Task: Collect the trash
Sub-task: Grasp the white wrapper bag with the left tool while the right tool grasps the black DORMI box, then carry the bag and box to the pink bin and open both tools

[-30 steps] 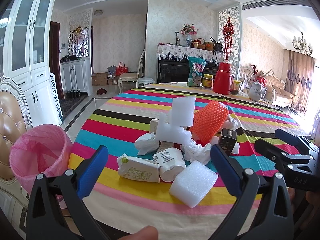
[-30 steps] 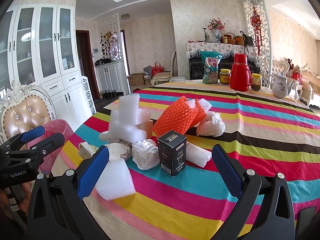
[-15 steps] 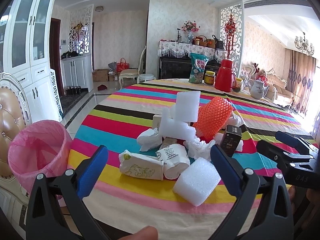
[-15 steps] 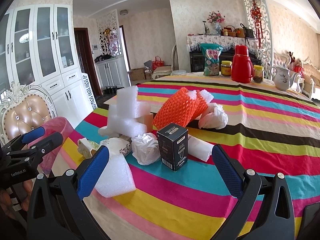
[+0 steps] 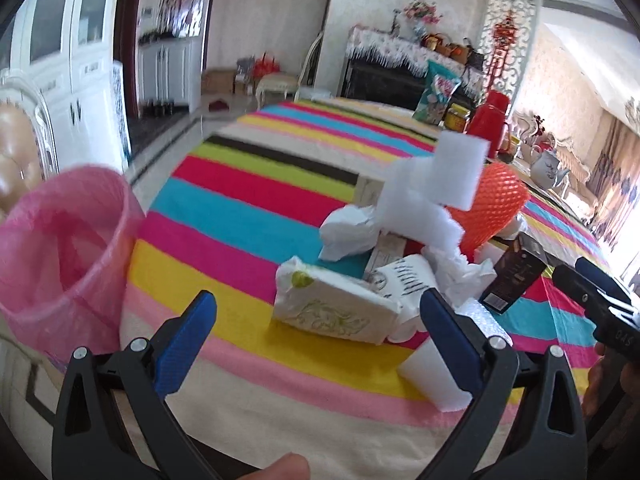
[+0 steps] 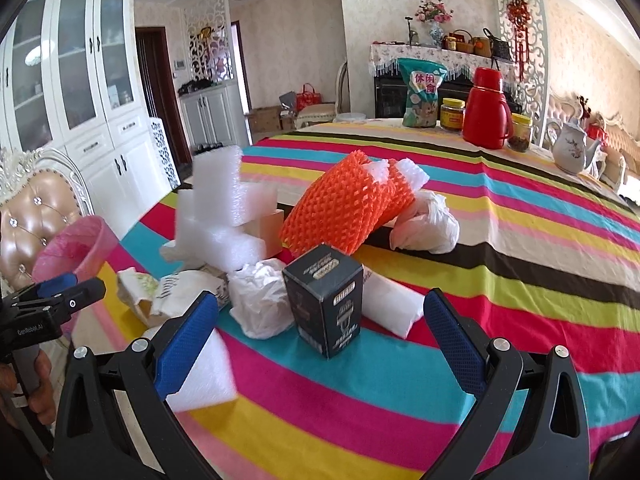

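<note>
A heap of trash lies on the striped tablecloth point(image 5: 248, 216): a white tissue pack point(image 5: 336, 308), a crumpled paper cup point(image 5: 404, 280), white foam blocks point(image 5: 436, 184), orange foam netting point(image 5: 488, 208), crumpled tissues point(image 5: 348, 232) and a black box point(image 6: 326, 300). A bin lined with a pink bag point(image 5: 60, 248) stands left of the table. My left gripper point(image 5: 320, 332) is open just short of the tissue pack. My right gripper point(image 6: 320, 336) is open, with the black box standing between its fingers' line of sight. A foam block point(image 6: 200, 372) lies by its left finger.
At the table's far end stand a red thermos point(image 6: 486, 108), jars point(image 6: 452, 114), a green snack bag point(image 6: 422, 92) and a white teapot point(image 6: 572, 148). A padded chair point(image 6: 28, 216) sits behind the bin. White cabinets point(image 6: 80, 92) line the left wall.
My left gripper has swung left and dipped toward the tissue pack, bringing the pink bin closer into view. My right gripper has edged nearer the black box.
</note>
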`<state>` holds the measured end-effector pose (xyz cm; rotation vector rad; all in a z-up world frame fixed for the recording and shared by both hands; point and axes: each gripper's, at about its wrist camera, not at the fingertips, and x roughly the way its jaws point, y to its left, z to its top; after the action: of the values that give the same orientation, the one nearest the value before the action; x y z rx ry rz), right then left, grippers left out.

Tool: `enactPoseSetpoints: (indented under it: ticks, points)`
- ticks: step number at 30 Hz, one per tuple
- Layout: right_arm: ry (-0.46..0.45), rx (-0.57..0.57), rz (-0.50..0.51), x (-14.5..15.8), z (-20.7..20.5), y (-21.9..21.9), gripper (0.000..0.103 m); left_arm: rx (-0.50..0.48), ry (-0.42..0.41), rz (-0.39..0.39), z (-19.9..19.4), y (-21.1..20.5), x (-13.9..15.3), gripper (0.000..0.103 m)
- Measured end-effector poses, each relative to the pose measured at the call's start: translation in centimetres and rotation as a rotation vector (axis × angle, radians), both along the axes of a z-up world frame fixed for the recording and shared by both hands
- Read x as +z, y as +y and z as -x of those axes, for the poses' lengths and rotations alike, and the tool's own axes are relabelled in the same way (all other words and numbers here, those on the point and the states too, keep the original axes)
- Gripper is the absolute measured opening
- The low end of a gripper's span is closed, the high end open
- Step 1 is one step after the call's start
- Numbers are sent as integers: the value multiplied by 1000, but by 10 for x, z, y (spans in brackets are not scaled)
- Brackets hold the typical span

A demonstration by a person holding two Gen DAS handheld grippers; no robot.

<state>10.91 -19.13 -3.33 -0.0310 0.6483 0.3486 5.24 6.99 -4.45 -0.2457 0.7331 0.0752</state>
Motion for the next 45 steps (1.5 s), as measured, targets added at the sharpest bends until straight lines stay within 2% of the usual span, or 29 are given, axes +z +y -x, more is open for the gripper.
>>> enactPoseSetpoints:
  ticks: [4,8,11,16,19,21,23,24,25,26,27,30,37,45]
  points:
    - [3,-4,20,-2,-12,7,95,7,66,120,-12,16,-16,91]
    - [25,-12,40,-9,-23,13,89,-2,80,170,-16,18,-21,89]
    - [36,-9,45,-14,-27,18,88,-5,99,194,-25,17,-25,88]
    - [51,-18,44,-20,-33,22,85,51,143,268,-40,23,-35,82]
    - [57,-25,54,-23,-37,23,78,58,176,287,-49,23,-43,77]
    - [67,-24,60,-25,-40,24,74,55,199,289,-53,20,-47,75]
    - [71,-20,62,-26,-41,24,65,42,205,284,-54,17,-48,75]
    - [74,-18,63,-27,-41,24,62,32,205,287,-54,16,-49,72]
    - [78,-13,66,-27,-40,24,53,23,204,287,-54,15,-49,71]
    - [77,-11,67,-28,-40,24,52,14,202,278,-53,14,-48,67]
    - [76,-8,66,-27,-39,23,52,11,198,274,-53,13,-48,62]
    - [73,4,56,-27,-36,21,52,-3,188,261,-51,12,-45,58]
    - [55,5,32,-19,-23,13,52,-2,144,224,-46,14,-36,56]
    - [13,18,3,1,-4,14,52,16,66,158,-33,21,-12,55]
